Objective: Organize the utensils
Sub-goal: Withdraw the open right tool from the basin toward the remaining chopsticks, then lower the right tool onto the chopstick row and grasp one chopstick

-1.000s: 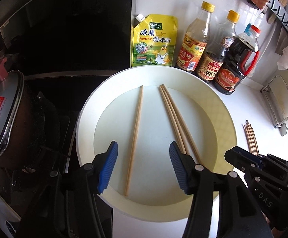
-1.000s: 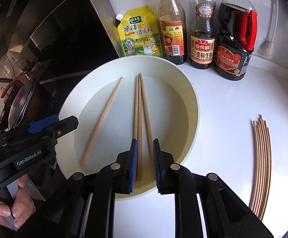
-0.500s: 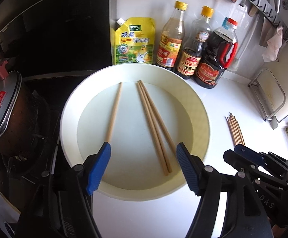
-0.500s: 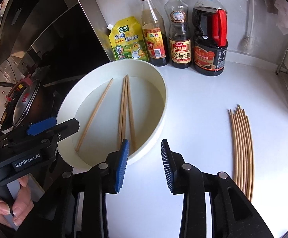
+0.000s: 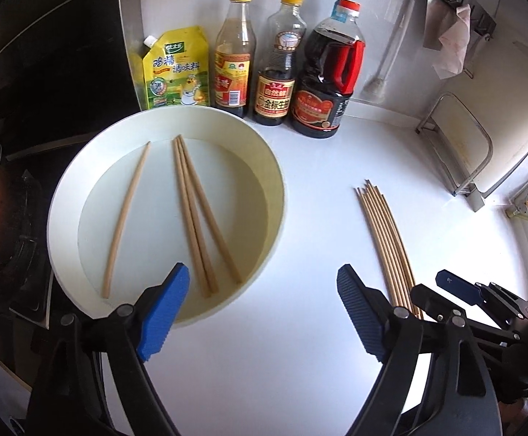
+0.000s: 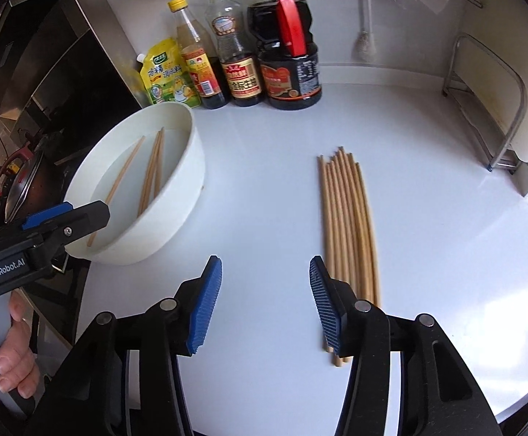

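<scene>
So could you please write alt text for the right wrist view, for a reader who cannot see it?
The open right gripper hovers over a white counter, beside a neat bundle of wooden chopsticks lying on it. To the left, a white basin holds a few more chopsticks, with sauce bottles along the wall behind.

"GenRobot.AI" on left gripper (image 6: pixel 31 232) body; "金标生抽" on soy bottle (image 5: pixel 276 98).

Sunlit white countertop (image 6: pixel 264 181), black stove (image 5: pixel 17 218) beside.
</scene>
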`<state>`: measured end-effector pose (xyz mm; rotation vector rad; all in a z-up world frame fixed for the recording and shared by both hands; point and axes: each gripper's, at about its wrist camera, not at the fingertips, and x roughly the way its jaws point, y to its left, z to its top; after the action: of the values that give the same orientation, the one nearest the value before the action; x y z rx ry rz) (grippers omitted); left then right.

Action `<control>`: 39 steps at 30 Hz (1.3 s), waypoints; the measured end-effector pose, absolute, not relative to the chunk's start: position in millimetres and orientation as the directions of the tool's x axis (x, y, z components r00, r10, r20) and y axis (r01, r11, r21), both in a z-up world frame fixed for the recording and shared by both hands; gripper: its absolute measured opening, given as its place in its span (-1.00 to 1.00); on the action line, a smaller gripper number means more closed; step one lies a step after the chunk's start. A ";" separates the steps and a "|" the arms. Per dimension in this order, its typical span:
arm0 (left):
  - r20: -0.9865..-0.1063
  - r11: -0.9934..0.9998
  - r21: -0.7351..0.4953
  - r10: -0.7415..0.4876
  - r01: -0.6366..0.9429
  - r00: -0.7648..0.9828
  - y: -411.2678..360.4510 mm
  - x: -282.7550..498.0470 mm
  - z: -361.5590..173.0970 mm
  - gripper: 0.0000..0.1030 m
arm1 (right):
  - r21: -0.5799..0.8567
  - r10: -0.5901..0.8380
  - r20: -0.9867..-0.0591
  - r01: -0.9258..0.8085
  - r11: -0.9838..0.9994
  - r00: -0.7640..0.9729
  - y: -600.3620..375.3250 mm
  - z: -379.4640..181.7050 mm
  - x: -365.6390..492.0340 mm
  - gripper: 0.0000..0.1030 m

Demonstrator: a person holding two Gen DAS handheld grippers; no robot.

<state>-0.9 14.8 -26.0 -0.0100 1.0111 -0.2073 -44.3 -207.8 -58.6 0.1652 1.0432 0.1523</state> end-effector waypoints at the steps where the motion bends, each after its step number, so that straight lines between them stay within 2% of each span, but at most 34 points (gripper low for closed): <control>1: -0.838 0.979 -0.106 -0.181 0.172 0.514 8.9 -3.5 -26.6 0.64 | 0.205 0.195 -0.847 -0.035 0.978 0.495 -216.3 -60.5 -47.2 -0.02; 8: -0.852 0.973 -0.114 -0.201 0.202 0.484 -34.6 -9.7 -38.7 0.66 | 0.170 0.141 -0.860 0.015 0.985 0.490 -267.4 -69.2 -57.7 -0.01; 18: -0.870 0.974 -0.088 -0.177 0.206 0.461 -79.8 -5.2 -63.6 0.66 | 0.113 0.100 -0.865 -0.003 0.994 0.492 -303.7 -94.7 -48.8 0.07; 26: -0.885 0.983 -0.050 -0.125 0.177 0.448 -86.8 1.0 -87.9 0.66 | 0.118 0.117 -0.877 -0.027 0.993 0.467 -312.7 -135.8 -25.7 0.08; 39: -0.895 0.985 -0.058 -0.124 0.164 0.429 -92.8 5.4 -108.5 0.66 | 0.086 0.100 -0.877 -0.052 0.995 0.470 -306.0 -155.5 -7.9 0.08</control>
<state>5.4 -92.8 -108.5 0.0397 1.1129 -0.1795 -7.9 -306.0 -155.5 0.0493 1.0779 0.0933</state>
